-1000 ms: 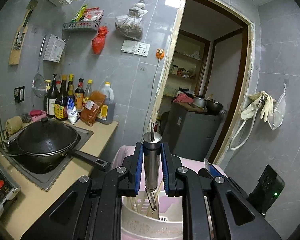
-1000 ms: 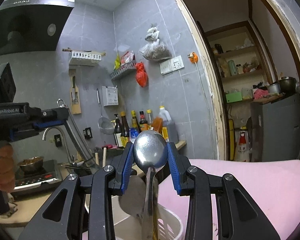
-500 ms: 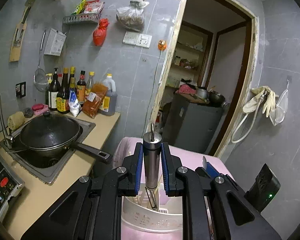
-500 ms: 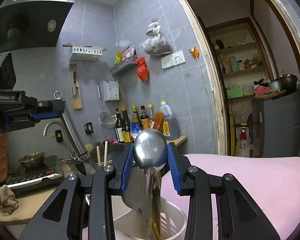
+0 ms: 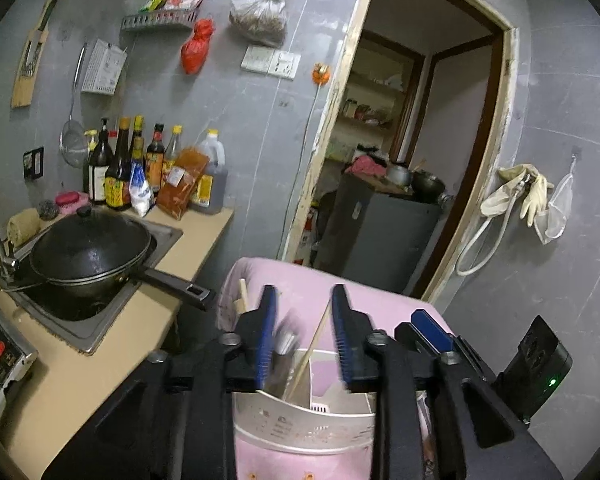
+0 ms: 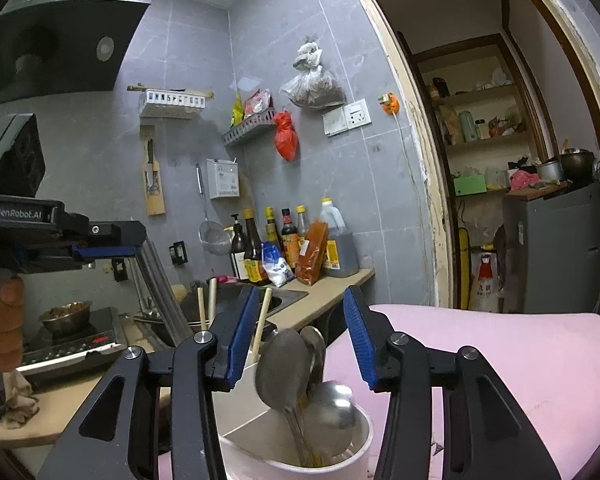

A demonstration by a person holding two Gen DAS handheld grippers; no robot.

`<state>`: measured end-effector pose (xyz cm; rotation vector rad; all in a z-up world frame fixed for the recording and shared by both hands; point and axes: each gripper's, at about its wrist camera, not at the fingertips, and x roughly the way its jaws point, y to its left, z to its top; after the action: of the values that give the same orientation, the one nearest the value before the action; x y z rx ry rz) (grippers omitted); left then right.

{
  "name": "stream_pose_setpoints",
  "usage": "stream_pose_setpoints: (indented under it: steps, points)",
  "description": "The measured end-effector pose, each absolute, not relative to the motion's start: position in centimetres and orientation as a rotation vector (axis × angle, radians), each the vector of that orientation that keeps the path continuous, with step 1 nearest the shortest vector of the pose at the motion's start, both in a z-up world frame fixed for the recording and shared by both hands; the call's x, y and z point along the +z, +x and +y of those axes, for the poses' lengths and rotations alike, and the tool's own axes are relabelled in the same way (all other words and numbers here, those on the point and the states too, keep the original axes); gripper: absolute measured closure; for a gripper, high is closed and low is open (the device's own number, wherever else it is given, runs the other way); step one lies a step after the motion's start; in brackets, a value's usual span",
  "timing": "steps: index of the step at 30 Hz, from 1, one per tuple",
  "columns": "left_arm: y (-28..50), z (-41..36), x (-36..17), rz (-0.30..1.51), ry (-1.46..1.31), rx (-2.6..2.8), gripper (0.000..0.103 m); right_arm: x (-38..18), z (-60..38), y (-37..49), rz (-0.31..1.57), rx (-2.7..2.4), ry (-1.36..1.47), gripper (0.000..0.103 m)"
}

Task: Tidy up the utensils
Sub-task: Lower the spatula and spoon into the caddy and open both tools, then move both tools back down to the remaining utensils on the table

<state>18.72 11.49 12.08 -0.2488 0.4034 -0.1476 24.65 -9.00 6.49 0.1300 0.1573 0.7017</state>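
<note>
A white utensil holder [image 5: 300, 420] stands on a pink surface [image 5: 300, 280]. My left gripper [image 5: 303, 292] hovers over it, jaws opening. A steel-handled utensil [image 5: 284, 340] has slipped from them, a blur dropping into the holder beside a wooden chopstick [image 5: 312, 344]. My right gripper [image 6: 302, 290] is over the same holder [image 6: 260, 436], jaws opening. The big spoon [image 6: 282, 364] lies loose below its pads, leaning in the holder with another spoon [image 6: 315, 344] and a ladle bowl [image 6: 334, 404]. Neither gripper's pads touch anything.
A black wok [image 5: 88, 248] sits in the sink on the counter at left, its handle [image 5: 172, 284] pointing toward the holder. Sauce bottles [image 5: 140, 168] line the wall. An induction cooker [image 6: 72, 340] carries a bowl of food [image 6: 66, 314]. A person's hand [image 6: 0, 332] holds the left gripper. A doorway opens at right.
Both grippers have opened. The steel-handled utensil dropped out of the left jaws, and the spoon slid down out of the right jaws into the holder. The left gripper tilted slightly down.
</note>
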Motion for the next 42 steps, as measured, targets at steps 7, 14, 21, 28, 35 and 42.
stream_pose_setpoints:
  steps: [7,14,21,28,35,42]
  points:
    - [17.6,10.7,11.2,0.351,-0.258,-0.159,0.060,7.6,-11.5,23.5,0.140,0.628,0.137,0.049]
    - [15.7,8.0,9.1,0.275,-0.235,-0.116,0.029,8.2,-15.7,21.8,0.130,0.515,0.131,0.022]
    - [14.4,4.8,6.9,0.266,-0.207,-0.095,0.013,8.4,-20.1,19.8,0.110,0.405,0.086,0.000]
    - [13.7,1.0,4.4,0.385,-0.147,-0.178,0.012,6.8,-24.3,19.4,0.198,0.319,0.054,0.000]
    - [14.0,-3.0,1.2,0.546,-0.066,-0.276,0.012,3.7,-26.6,19.8,0.384,0.291,0.031,0.000]
    - [15.6,-5.8,-1.2,0.701,0.010,-0.361,0.015,0.8,-28.0,19.3,0.566,0.289,0.013,0.004]
